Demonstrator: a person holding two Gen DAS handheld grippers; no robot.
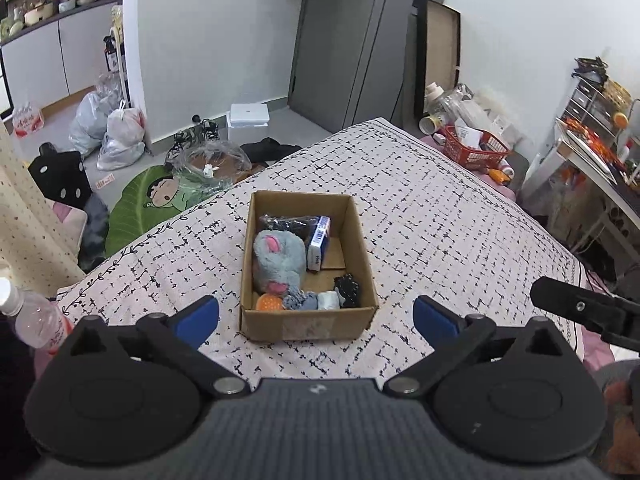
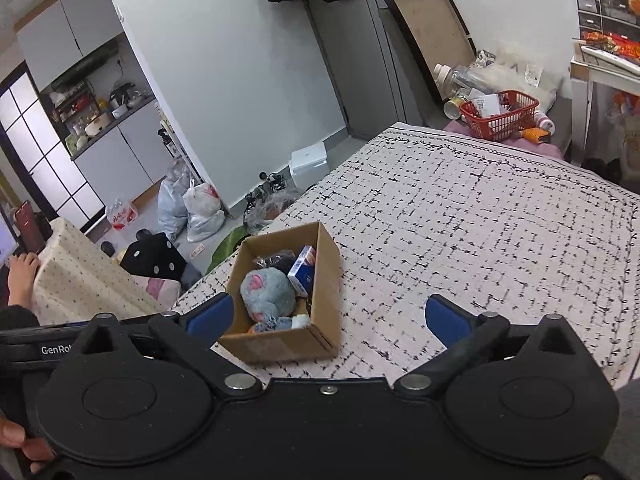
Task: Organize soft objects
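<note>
Patterned bedspread (image 1: 440, 208) carries one cardboard box (image 1: 308, 322), its long axis running away from both grippers.
Left gripper (image 1: 316, 314) sits squarely before the box, nearer; right gripper (image 2: 326, 318) has it ahead-left. Both stand spread wide, empty. Inside: grey plush (image 1: 278, 256), blue carton (image 1: 319, 242), small soft items. Nothing obstructs.

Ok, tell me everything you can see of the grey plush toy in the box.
The plush toy is grey and fluffy, with pink patches near its top and bottom ends; it looks soft. It lies in the left half of the open cardboard box on the bed, against the left wall. A blue and white carton stands beside it on the right, a dark bag lies behind it, and small rolled items sit at its near end. Neither gripper touches it.
</note>
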